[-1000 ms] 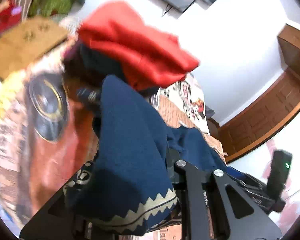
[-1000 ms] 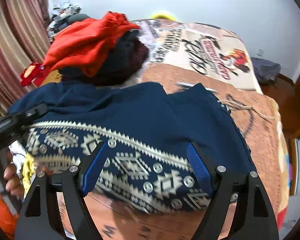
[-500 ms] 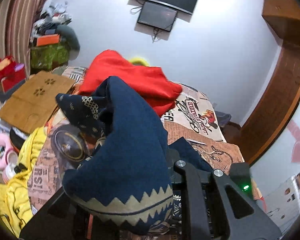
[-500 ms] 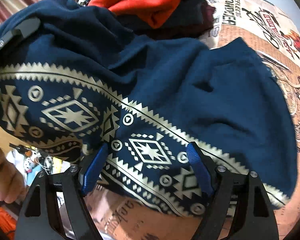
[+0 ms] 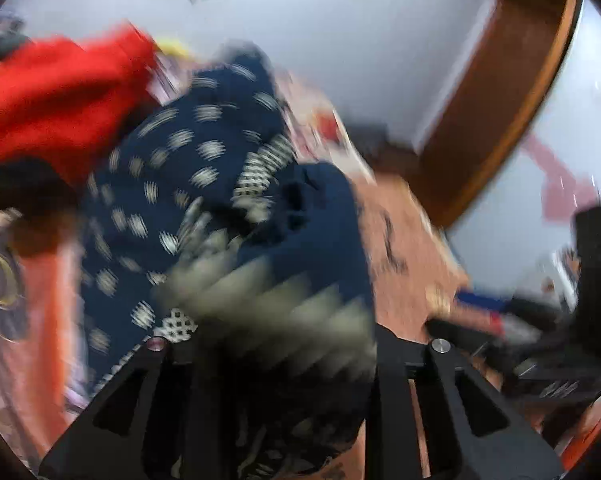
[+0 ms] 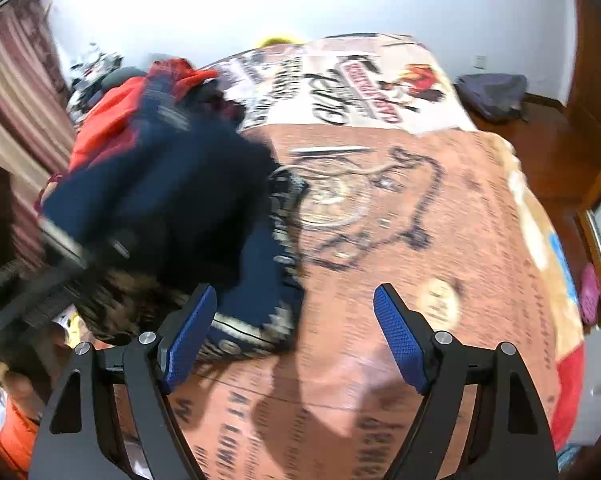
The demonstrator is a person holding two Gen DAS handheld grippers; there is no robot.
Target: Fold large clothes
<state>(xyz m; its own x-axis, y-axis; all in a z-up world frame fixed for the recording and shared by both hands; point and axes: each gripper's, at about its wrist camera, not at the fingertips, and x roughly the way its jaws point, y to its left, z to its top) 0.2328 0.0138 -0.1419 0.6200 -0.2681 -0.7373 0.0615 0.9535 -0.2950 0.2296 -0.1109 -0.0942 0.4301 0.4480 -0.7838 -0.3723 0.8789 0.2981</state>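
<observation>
Two hand-held grippers: my left (image 5: pixel 276 360) pinches the navy garment (image 5: pixel 228 184), jaws opening; my right (image 6: pixel 296 336) is spread, empty. I'm mid-fold, dropping it on the bed (image 6: pixel 440 240). Next, smoothing.

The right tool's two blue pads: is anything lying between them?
No. In the right wrist view, only bare printed blanket shows between the pads; the navy sweater lies off beside the left-hand one.
</observation>
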